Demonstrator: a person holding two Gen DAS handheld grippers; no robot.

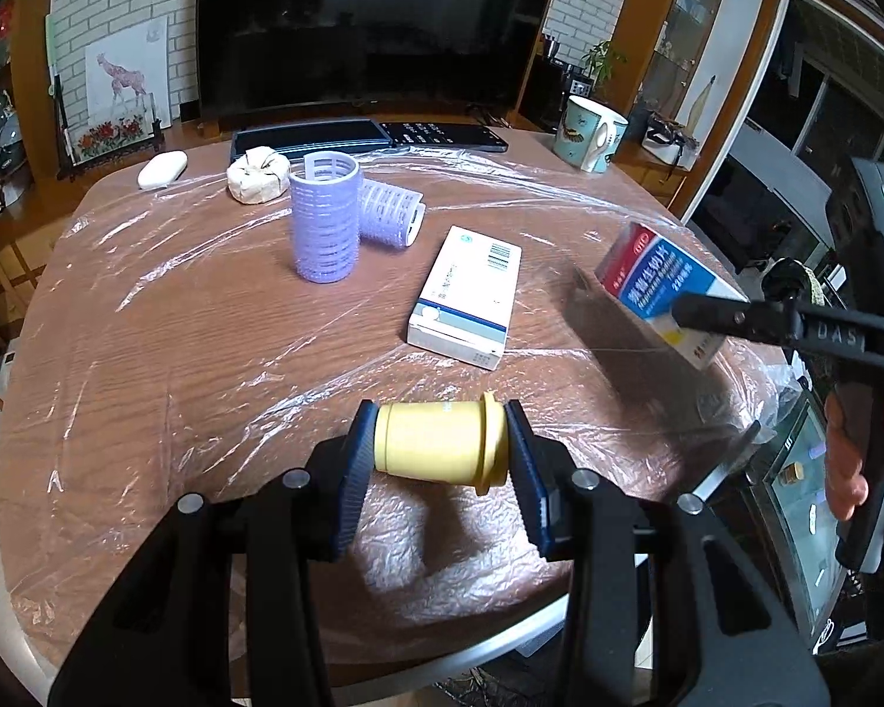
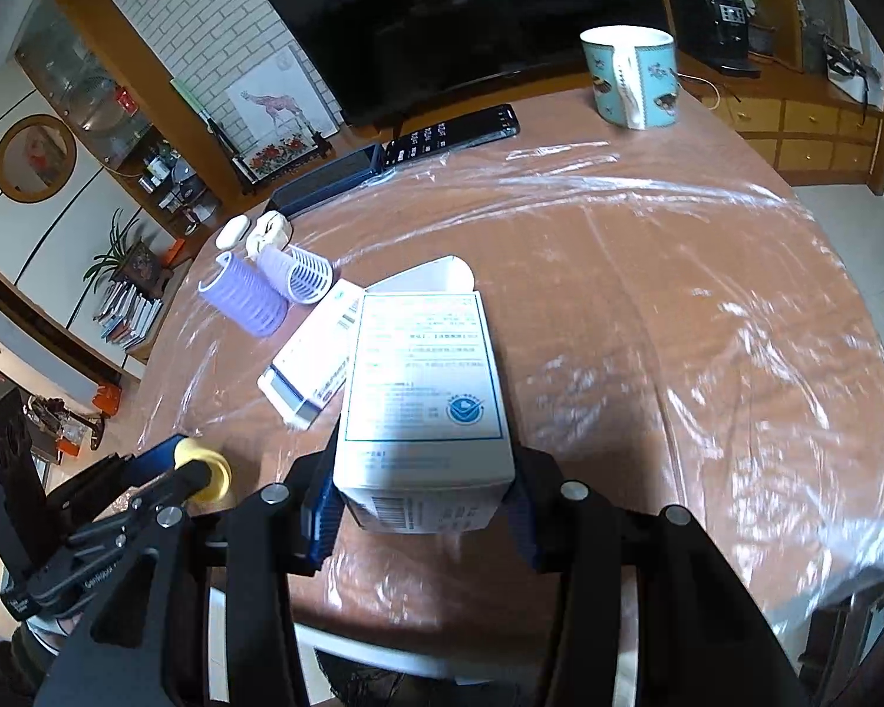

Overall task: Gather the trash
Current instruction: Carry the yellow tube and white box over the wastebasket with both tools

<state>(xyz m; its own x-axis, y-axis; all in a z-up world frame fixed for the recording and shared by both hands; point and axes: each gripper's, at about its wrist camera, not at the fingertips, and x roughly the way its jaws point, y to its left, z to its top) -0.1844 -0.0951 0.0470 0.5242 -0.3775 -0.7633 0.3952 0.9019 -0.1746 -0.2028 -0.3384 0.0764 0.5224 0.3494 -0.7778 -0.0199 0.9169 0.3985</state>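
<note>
Left wrist view shows the left gripper (image 1: 441, 459) clamped on a yellow bottle (image 1: 442, 442), which lies sideways between the blue pads (image 1: 356, 465), its flanged end toward the right pad, held above the near edge of the table (image 1: 147, 365). Clear plastic film (image 1: 560, 188) covers the wooden top. Beyond the bottle a white box (image 1: 468, 297) lies flat on the film. Farther back stand two purple rollers (image 1: 327, 224) (one upright, the other on its side just behind it), with a wrapped round cake (image 1: 258, 174) and a white case (image 1: 162, 169) behind them. A remote (image 1: 442, 135) and a dark tablet (image 1: 309, 138) lie at the far edge in front of the TV (image 1: 377, 23), and a mug (image 1: 589, 132) stands at the far right.

To the right in the same view, the right gripper (image 1: 686, 318) grips a blue box (image 1: 666, 288), tilted and raised off the table near its right edge.

Right wrist view shows the right gripper (image 2: 424, 509) closed on that box (image 2: 424, 389), its printed white back facing up and its far flap open. The white box (image 2: 312, 365) lies on the table just left of it and partly behind it. The left gripper (image 2: 188, 465) with the bottle (image 2: 209, 471) shows at lower left.
</note>
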